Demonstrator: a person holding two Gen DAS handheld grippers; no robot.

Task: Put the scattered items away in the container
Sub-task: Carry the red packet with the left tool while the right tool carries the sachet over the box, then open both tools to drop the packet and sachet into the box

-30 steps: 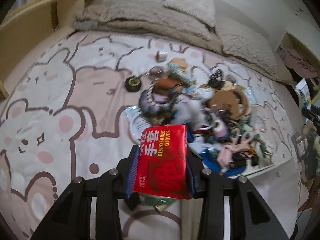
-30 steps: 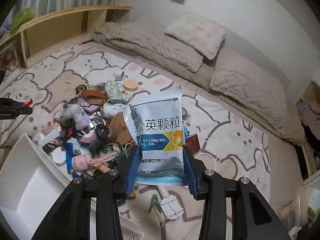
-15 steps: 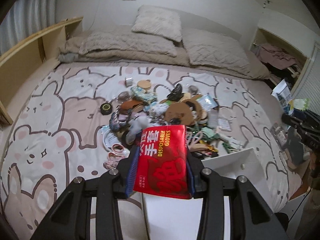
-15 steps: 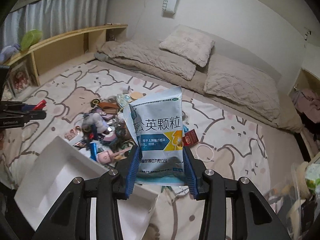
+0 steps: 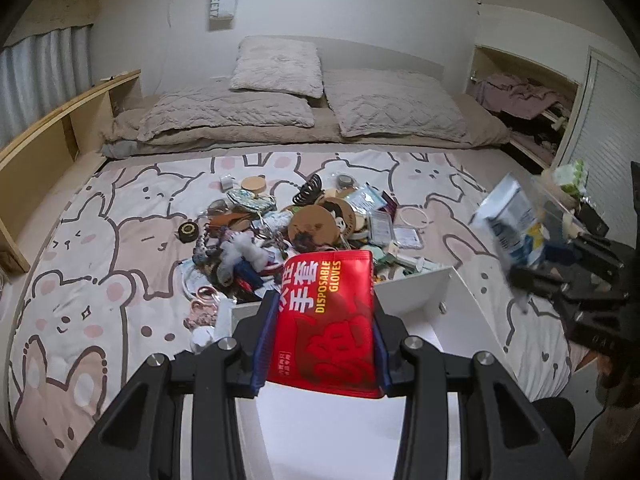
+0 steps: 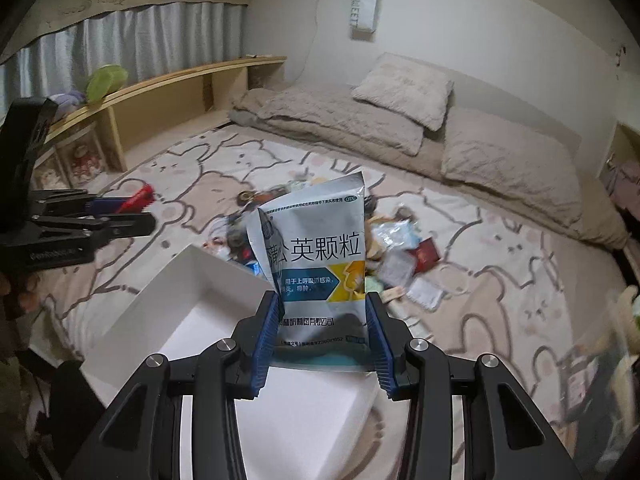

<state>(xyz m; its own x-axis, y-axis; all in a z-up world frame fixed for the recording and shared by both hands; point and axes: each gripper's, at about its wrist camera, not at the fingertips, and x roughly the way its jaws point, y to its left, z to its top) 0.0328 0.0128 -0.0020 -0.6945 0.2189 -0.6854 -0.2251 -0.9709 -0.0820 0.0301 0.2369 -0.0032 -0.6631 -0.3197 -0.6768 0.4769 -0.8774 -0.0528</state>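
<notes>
— Both packets have come back with us from above the pile toward the white container (image 5: 460, 304): a second ago we looked straight down on the clutter, and now the open box sits right under our fingers with the pile beyond its far wall.

— What are we holding?

— Our left gripper (image 5: 320, 340) has its fingers closed partway on the red pack of disposable gloves (image 5: 326, 316), pads pressed to both side edges. Our right gripper (image 6: 320, 336) is clamped the same way on the silver-blue granule sachet (image 6: 316, 256). Both packets stand upright above the container, neither one released.

— So how far along are we?

— Early, we'd judge. What we can see of the container's floor is bare white, though our own fingers hide part of it. Nearly everything is still heaped in the pile of scattered items (image 5: 288, 228) on the bed (image 5: 100, 240), just past the container's far rim, with a few strays farther off.

— What's left, then?

— Dropping these two in, then many more trips to the pile.
</notes>
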